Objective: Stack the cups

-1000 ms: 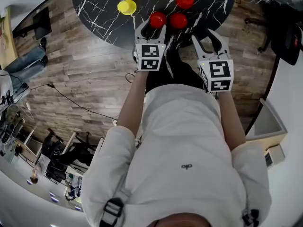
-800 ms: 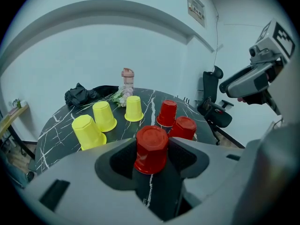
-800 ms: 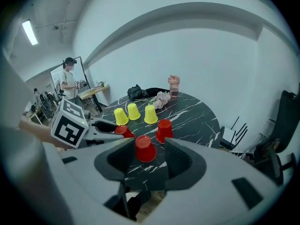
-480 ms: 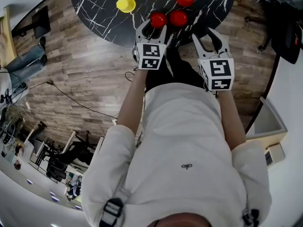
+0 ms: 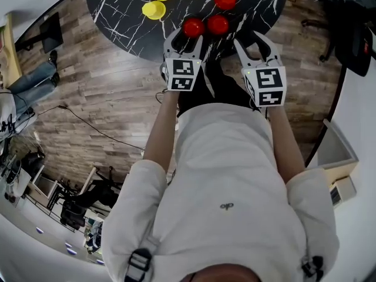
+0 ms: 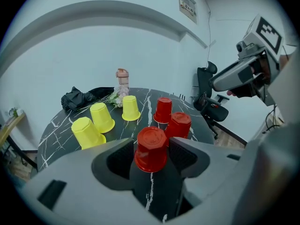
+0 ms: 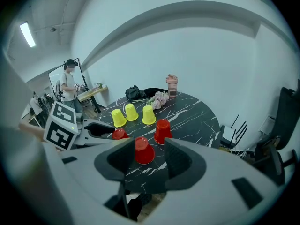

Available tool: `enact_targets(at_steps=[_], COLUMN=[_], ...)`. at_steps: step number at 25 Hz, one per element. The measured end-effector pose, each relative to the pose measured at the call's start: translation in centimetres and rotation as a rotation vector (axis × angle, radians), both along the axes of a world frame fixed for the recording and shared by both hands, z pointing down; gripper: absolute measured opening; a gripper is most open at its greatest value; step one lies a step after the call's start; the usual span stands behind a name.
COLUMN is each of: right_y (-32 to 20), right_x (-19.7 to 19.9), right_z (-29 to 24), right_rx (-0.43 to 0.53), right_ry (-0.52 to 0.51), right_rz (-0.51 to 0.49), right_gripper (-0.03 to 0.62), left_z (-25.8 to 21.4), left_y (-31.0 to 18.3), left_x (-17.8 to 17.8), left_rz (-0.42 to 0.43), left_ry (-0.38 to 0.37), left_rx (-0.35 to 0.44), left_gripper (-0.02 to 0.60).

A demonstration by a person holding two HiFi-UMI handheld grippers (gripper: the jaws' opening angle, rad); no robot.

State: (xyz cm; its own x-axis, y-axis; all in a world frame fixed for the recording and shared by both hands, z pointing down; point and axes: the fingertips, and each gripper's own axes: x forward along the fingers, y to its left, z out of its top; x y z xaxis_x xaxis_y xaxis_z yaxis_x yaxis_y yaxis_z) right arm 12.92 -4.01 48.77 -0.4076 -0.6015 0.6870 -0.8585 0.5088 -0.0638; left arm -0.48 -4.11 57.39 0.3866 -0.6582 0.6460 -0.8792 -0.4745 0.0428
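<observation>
From the head view you get only the near part of the round counter (image 5: 117, 16) and the plank floor (image 5: 106, 93) below it. The left gripper view adds the far edge, with a pink bottle (image 6: 122, 81), flowers (image 6: 112, 98) and a black bag (image 6: 77, 98). Only the right gripper view shows a person (image 7: 70, 81) standing well behind.

Your left hand-held gripper (image 5: 187, 37) has its jaws wide; they have just been opening. The near red cup (image 6: 151, 149) stands between them, and the pads are not pressing on it. Your right hand-held gripper (image 5: 252, 40) is wide open and holds nothing. It hovers at the counter's near edge, with the second red cup (image 7: 144, 150) ahead of it.

All the cups stand upside down. The third red cup (image 6: 163, 110) is farthest back, and the yellow cups (image 6: 101, 117) sit in a row to the left, apart from the reds. There is bare slab left of the yellows and right of the reds.

The counter is glossy black stone with white veins. The cups are smooth, tapered plastic with faceted bases.
</observation>
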Motion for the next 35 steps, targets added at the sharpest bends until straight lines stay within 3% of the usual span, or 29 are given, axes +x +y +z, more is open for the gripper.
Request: enact_targets(at_steps=[13,19,24,35], right_y=[-5.5,-8.0,-9.8,-11.7], right_x=[0.2,-0.8,-1.6,-2.7], right_z=[1.9,3.4,5.3,8.7], right_rx=[0.035,0.055,0.064,0.034], right_ry=[-0.014,-0.031,0.016,0.069], right_rz=[0.008,-0.061,-0.126,-0.204], right_gripper=[0.202,0.217,0.230,0.245], left_z=[-6.5,-8.6,-10.1,-10.4], left_y=[1.1,1.1,1.3,1.6], left_x=[-0.9,-0.7,-1.0,-2.3], left_rz=[-0.048,-0.079,-0.102,-0.152], left_ry=[0.046,0.083,0.113,0.110], left_rx=[0.031,0.039,0.043,0.029], left_gripper=[0.222,0.222,0.221,0.221])
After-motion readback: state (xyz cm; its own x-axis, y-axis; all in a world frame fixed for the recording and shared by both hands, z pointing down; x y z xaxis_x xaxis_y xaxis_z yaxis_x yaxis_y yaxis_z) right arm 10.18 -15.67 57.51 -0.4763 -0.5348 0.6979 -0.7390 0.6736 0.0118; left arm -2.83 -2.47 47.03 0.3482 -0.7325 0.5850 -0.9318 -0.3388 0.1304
